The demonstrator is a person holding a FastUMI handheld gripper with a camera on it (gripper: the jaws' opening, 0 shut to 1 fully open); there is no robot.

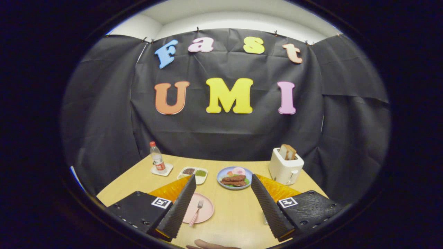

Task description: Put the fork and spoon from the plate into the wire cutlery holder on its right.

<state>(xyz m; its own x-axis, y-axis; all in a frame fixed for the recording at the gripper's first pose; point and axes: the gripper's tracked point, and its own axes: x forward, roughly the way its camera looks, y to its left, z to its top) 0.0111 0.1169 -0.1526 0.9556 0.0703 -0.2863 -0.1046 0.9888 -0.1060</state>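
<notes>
The tool (223, 207) is held above the pale wooden worktop (235, 211) with its two ribbed fingers (180, 207) spread wide apart, nothing between them and nothing touching them.

A round pale pink plate (204, 211) lies flat on the worktop, partly hidden behind the left finger. On it rests a pink fork (196, 211), tines pointing away towards the booth wall and handle angled back towards the tool. The spoon cannot be made out; it may be hidden by the left finger. Just inside the right finger a small sliver of something metallic (265, 218) peeks out at the worktop, too hidden to identify.

The plate and fork sit just ahead of the left finger, on its inner side, left of the gap's middle.

Beyond the fingers stand a round blue plate of food (234, 177), a white two-part dish of seasonings (193, 173), a clear bottle (156, 157) on a white coaster, and a white toaster (285, 167) with bread in it.
</notes>
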